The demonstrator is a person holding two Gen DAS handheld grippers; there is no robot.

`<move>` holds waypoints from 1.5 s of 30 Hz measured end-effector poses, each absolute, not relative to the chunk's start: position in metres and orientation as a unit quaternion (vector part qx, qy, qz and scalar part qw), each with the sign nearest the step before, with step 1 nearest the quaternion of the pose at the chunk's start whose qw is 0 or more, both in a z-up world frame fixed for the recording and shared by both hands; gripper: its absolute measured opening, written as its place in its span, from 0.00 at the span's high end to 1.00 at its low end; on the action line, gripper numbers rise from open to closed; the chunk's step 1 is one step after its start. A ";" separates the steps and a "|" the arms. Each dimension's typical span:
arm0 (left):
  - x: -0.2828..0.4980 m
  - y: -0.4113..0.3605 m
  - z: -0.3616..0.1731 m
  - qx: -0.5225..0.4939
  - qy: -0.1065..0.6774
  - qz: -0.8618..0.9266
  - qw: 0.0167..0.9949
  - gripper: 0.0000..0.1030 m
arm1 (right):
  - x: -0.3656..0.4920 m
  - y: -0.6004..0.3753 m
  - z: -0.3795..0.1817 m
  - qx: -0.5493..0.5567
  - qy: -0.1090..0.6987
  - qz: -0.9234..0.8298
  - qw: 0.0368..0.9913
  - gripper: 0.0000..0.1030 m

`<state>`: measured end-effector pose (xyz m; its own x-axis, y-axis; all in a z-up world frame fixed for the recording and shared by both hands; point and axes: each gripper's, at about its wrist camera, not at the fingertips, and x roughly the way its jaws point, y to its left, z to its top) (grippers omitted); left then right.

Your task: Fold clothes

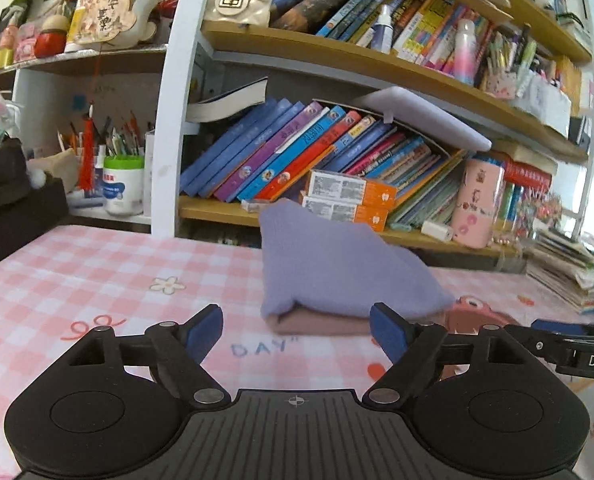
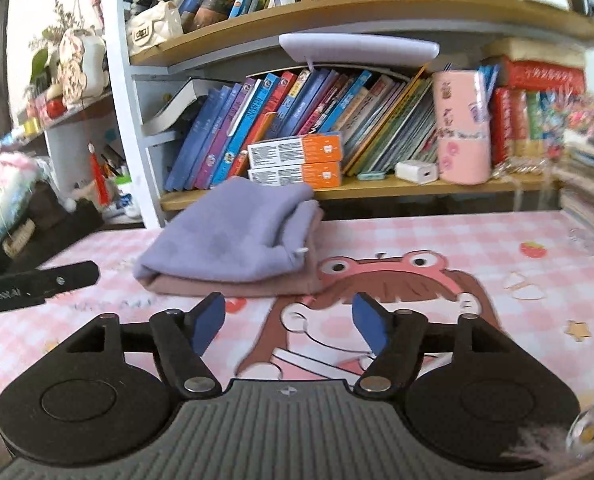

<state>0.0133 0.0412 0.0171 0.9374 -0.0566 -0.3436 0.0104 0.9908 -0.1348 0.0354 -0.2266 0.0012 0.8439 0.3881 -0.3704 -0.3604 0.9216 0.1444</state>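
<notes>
The folded purple cloth (image 1: 337,264) lies on the worktop (image 1: 97,272) just ahead of both open, empty jaws. It sits straight ahead of the left gripper (image 1: 297,330) and ahead, a bit left, of the right gripper (image 2: 289,320). It looks soft and fuzzy, with a pinkish layer (image 2: 233,286) underneath, its long side running across.

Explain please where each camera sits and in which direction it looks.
Left wrist: on the left gripper, facing along its open fingers over the pink checked mat to the folded clothes and bookshelf; the right gripper's finger shows at its right edge.
Right wrist: on the right gripper, open, facing the same folded clothes.
Shared: clothes, mat, bookshelf, orange boxes.
</notes>
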 end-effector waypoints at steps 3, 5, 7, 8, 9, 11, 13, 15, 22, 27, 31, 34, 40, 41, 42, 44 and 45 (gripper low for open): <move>0.009 0.038 0.014 -0.059 0.179 -0.007 0.982 0.20 | 0.026 -0.227 0.000 0.021 0.189 0.184 0.964 0.29; 0.007 0.035 0.011 -0.047 0.180 0.003 0.983 0.20 | 0.021 -0.230 0.001 0.019 0.178 0.179 0.968 0.27; 0.006 0.030 0.009 -0.025 0.179 0.011 0.983 0.20 | 0.017 -0.230 0.001 0.010 0.168 0.174 0.970 0.26; 0.004 0.027 0.009 -0.013 0.175 0.015 0.984 0.20 | 0.016 -0.228 0.000 0.001 0.166 0.170 0.971 0.26; 0.003 0.025 0.009 -0.002 0.171 0.017 0.985 0.20 | 0.015 -0.227 0.000 -0.009 0.164 0.166 0.972 0.25; 0.001 0.020 0.009 0.015 0.165 0.020 0.986 0.20 | 0.013 -0.224 -0.002 -0.021 0.162 0.163 0.973 0.25; 0.000 0.017 0.008 0.022 0.164 0.018 0.986 0.20 | 0.012 -0.222 -0.002 -0.031 0.160 0.160 0.974 0.24; -0.001 0.016 0.008 0.023 0.164 0.018 0.986 0.18 | 0.011 -0.220 -0.003 -0.041 0.157 0.154 0.975 0.23; -0.006 0.016 0.008 0.019 0.160 0.019 0.987 0.10 | 0.012 -0.218 -0.004 -0.049 0.157 0.144 0.976 0.16; -0.003 0.012 0.008 0.031 0.168 0.016 0.985 0.08 | 0.011 -0.216 -0.005 -0.054 0.157 0.142 0.976 0.04; -0.002 0.012 0.007 0.030 0.173 0.022 0.984 0.04 | 0.011 -0.216 -0.005 -0.057 0.157 0.140 0.976 0.00; -0.001 0.012 0.006 0.029 0.176 0.024 0.984 0.01 | 0.012 -0.216 -0.005 -0.057 0.160 0.140 0.975 0.00; 0.001 0.012 0.006 0.029 0.185 0.031 0.982 0.00 | 0.015 -0.216 -0.006 -0.055 0.168 0.140 0.974 0.00; 0.001 0.012 0.005 0.028 0.186 0.033 0.982 0.00 | 0.016 -0.216 -0.006 -0.055 0.169 0.140 0.974 0.00; 0.002 0.013 0.005 0.026 0.186 0.034 0.982 0.00 | 0.016 -0.216 -0.006 -0.054 0.169 0.140 0.974 0.00; 0.002 0.014 0.006 0.024 0.187 0.035 0.981 0.00 | 0.015 -0.216 -0.006 -0.055 0.169 0.140 0.974 0.00; 0.002 0.014 0.006 0.025 0.187 0.035 0.981 0.00 | 0.016 -0.216 -0.006 -0.055 0.169 0.141 0.974 0.00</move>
